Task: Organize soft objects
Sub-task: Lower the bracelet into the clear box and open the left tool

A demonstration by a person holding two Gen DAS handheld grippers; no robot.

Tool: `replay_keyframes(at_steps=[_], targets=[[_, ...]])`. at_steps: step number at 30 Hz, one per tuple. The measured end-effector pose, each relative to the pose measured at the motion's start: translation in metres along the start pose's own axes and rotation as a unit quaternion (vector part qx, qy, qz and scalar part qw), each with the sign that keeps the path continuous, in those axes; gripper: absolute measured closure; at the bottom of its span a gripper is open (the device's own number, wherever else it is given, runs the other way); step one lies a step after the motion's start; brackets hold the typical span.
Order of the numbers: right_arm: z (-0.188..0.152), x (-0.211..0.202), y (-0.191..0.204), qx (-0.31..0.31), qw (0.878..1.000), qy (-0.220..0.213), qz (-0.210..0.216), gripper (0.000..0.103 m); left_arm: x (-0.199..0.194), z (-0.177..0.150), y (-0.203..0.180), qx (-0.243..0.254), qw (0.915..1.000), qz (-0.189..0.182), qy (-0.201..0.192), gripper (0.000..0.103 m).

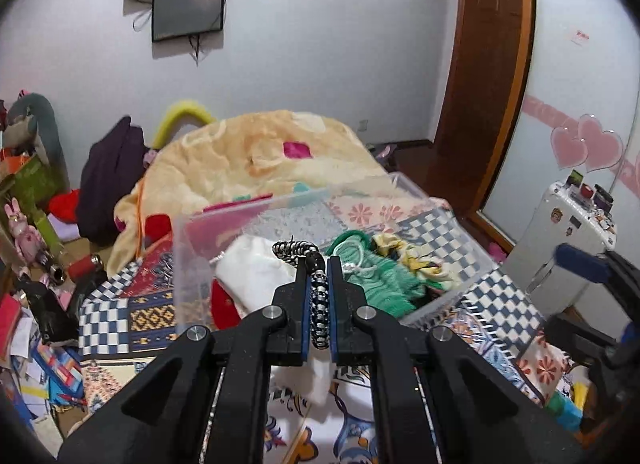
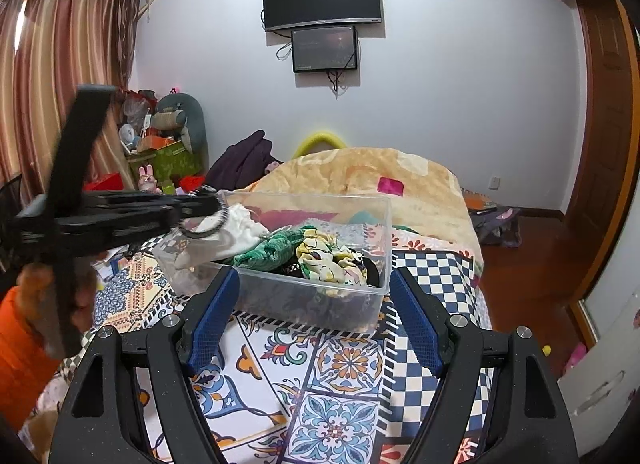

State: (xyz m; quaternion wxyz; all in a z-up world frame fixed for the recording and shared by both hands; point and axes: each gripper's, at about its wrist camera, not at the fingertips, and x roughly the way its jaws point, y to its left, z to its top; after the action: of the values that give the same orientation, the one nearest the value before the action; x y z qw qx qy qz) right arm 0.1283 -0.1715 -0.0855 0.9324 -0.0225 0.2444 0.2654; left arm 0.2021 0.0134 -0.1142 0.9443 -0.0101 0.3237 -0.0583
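My left gripper [image 1: 319, 264] is shut on a black-and-white scrunchie [image 1: 319, 304], held over the near left part of a clear plastic bin [image 1: 188, 248]. The bin holds a white cloth [image 1: 256, 268], a green knit piece [image 1: 380, 280] and a yellow floral scrunchie [image 1: 416, 260]. In the right wrist view the left gripper [image 2: 208, 208] reaches in from the left over the bin [image 2: 384, 248], with the scrunchie [image 2: 208, 224] hanging from it. My right gripper [image 2: 314, 304] is open and empty, just in front of the bin.
The bin sits on a patterned patchwork bedspread [image 2: 344, 364]. A beige blanket [image 2: 360, 172] is heaped behind it. Clutter and toys [image 2: 160, 148] fill the far left corner. A white cabinet [image 1: 568, 232] stands at the right, by a wooden door [image 2: 608, 104].
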Motion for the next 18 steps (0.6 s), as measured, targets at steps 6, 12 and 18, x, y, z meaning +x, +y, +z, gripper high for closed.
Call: replay_keyframes(at_steps=[6,12,18], targets=[[0.000,0.001,-0.003,0.004,1.000,0.000,0.002,0.028,0.021,-0.013,0.011,-0.015,0.9992,0.007,0.036,0.095],[0.001,0.001,0.000,0.005,1.000,0.004,0.004,0.028,0.001,-0.021,0.006,0.004,0.9996,0.019,0.021,0.056],[0.008,-0.008,0.006,-0.003,1.000,-0.008,0.002,0.028,-0.023,-0.021,0.004,0.007,0.9993,0.037,0.002,0.055]])
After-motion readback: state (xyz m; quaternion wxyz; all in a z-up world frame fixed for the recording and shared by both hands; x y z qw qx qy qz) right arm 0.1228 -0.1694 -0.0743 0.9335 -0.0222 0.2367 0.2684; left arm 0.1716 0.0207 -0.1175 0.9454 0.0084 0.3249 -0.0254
